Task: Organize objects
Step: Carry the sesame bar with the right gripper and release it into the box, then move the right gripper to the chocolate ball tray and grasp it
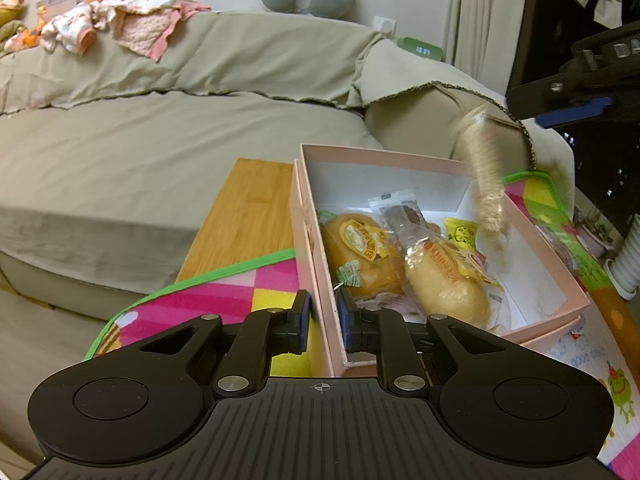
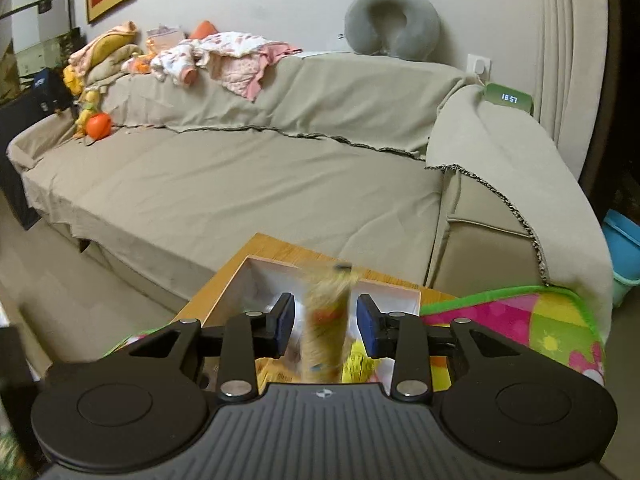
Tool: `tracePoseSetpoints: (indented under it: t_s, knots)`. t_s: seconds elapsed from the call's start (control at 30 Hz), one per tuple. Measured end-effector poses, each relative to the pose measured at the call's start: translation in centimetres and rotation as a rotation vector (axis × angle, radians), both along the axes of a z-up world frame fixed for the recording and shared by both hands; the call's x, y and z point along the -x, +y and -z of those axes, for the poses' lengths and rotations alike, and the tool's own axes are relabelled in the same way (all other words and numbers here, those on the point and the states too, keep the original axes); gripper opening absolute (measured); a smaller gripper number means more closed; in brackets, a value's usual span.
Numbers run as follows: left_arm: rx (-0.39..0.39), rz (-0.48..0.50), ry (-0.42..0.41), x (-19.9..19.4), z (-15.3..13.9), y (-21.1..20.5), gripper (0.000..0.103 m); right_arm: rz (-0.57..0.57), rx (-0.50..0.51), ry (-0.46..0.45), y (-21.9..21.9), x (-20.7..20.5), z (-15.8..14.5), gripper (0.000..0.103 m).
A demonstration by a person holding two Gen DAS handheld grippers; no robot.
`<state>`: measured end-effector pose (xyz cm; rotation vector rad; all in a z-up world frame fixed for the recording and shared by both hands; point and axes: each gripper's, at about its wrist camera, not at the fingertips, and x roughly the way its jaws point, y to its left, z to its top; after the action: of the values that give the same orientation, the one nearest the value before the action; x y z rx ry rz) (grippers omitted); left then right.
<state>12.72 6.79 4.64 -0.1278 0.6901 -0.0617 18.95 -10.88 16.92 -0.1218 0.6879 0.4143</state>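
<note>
Pink box (image 1: pixel 440 184) wall pinched by left gripper (image 1: pixel 324 320) | right gripper (image 2: pixel 326 326) released, blurred snack pack (image 2: pixel 324 320) dropping | risk: bounces out, box tips

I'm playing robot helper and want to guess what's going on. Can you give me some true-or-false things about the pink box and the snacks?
1. The left gripper pinches the wall of the pink box. True.
2. The box is empty. False: snacks lie inside.
3. The right gripper is squeezed shut. False: it is open, a blurry packet between its fingers.
4. A grey neck pillow sits on top of the sofa. True.
</note>
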Motion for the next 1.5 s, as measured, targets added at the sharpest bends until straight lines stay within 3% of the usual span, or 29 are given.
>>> tracePoseSetpoints:
  t_s: [0.13, 0.33, 0.47, 0.53, 0.73, 0.97, 1.23, 1.37, 1.5]
  knots:
    - [0.002, -0.001, 0.001, 0.0, 0.0, 0.0, 0.018, 0.019, -0.04, 0.001, -1.2, 0.0, 0.5, 0.054]
    - [0.005, -0.004, 0.0, 0.1, -0.1, -0.1, 0.018, 0.126, -0.099, -0.012, -6.7, 0.8, 0.8, 0.082]
    - [0.001, -0.007, 0.001, 0.1, -0.1, -0.1, 0.017, 0.225, -0.121, 0.017, -11.3, 2.7, 3.4, 0.092]
    - [-0.003, -0.009, 0.002, 0.1, 0.0, -0.1, 0.017, 0.268, -0.102, 0.02, -12.9, 4.1, 5.2, 0.102]
    - [-0.021, -0.02, 0.004, 0.1, -0.1, -0.4, 0.016, 0.36, 0.043, 0.022, -15.2, 7.3, 11.3, 0.103]
    - [-0.042, -0.026, 0.002, 0.3, 0.0, -0.6, 0.016, 0.436, -0.045, 0.1, -16.8, 8.3, 15.8, 0.103]
    - [-0.054, -0.026, -0.003, 0.6, -0.1, -0.9, 0.016, 0.423, 0.005, 0.105, -16.2, 8.1, 16.1, 0.103]
    - [-0.063, -0.037, -0.001, 0.7, -0.2, -1.2, 0.016, 0.348, 0.031, 0.141, -16.3, 7.5, 15.7, 0.103]
    - [-0.067, -0.038, 0.001, 0.7, -0.2, -1.3, 0.016, 0.294, -0.099, 0.147, -16.9, 6.3, 14.4, 0.103]
